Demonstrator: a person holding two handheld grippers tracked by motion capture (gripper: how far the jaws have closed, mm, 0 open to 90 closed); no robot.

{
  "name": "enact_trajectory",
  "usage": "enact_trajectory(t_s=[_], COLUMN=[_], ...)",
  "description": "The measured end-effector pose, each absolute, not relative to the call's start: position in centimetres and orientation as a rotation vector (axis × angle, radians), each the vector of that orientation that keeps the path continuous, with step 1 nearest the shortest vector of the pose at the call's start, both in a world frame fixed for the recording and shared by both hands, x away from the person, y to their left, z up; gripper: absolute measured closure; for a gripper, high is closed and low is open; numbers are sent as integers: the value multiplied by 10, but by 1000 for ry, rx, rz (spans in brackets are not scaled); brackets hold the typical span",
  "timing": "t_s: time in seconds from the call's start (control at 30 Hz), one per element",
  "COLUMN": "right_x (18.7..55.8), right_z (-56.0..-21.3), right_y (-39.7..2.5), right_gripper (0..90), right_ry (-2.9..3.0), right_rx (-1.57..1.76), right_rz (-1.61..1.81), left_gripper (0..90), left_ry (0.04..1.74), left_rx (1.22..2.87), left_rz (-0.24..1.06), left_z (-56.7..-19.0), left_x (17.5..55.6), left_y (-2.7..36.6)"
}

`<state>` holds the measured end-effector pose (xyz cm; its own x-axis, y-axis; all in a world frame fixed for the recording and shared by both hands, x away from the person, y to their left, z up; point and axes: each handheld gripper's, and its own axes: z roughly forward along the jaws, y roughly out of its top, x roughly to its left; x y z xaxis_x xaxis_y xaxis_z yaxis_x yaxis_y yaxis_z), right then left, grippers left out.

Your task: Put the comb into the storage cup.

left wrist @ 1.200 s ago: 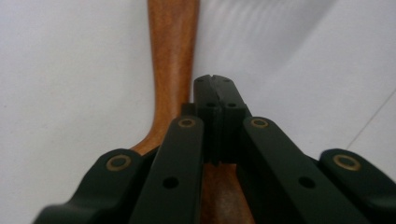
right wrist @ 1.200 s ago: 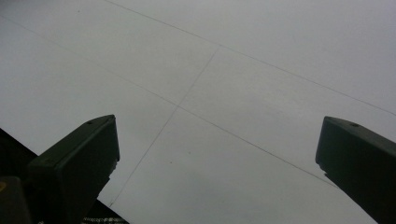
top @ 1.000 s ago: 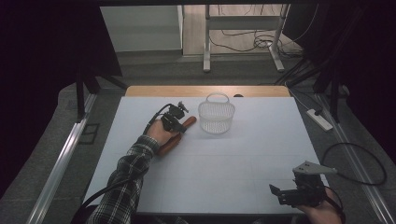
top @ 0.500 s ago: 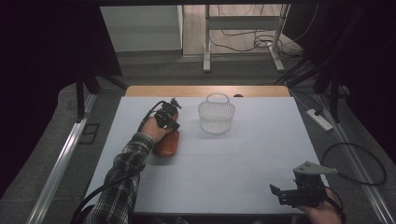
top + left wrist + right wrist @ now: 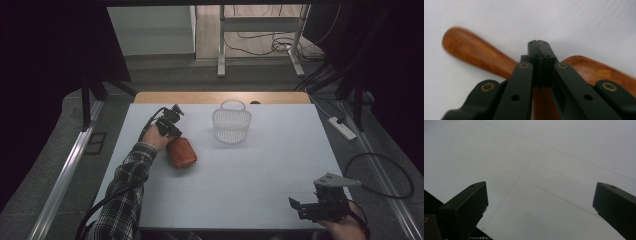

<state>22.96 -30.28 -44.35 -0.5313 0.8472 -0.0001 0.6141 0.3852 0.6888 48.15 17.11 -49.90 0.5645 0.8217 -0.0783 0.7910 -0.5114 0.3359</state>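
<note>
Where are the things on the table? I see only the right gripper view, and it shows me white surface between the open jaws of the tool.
Observer: A white mesh basket stands at the far middle of the table.
Operator: And the other hand?
Observer: The left tool has its jaws pressed together, directly over an orange-brown wooden piece.
Operator: Is that piece in the basket?
Observer: No, it is left of the basket, apart from it and nearer the person.
</note>
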Motion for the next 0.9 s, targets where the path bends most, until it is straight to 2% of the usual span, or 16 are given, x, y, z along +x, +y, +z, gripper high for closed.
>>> enact_trajectory(t_s=[0.3, 0.9], right_x=[230, 230], right_z=[-444, -443], right_y=[-303, -301], right_gripper=[2, 3], right_ry=[2297, 2297], right_rx=[1271, 1263], right_rz=[915, 911], left_gripper=[892, 892], left_ry=[1347, 1373], left_rx=[2490, 2415], left_rz=[135, 116], left_z=[-505, -511], left_x=[472, 419], left_y=[190, 220])
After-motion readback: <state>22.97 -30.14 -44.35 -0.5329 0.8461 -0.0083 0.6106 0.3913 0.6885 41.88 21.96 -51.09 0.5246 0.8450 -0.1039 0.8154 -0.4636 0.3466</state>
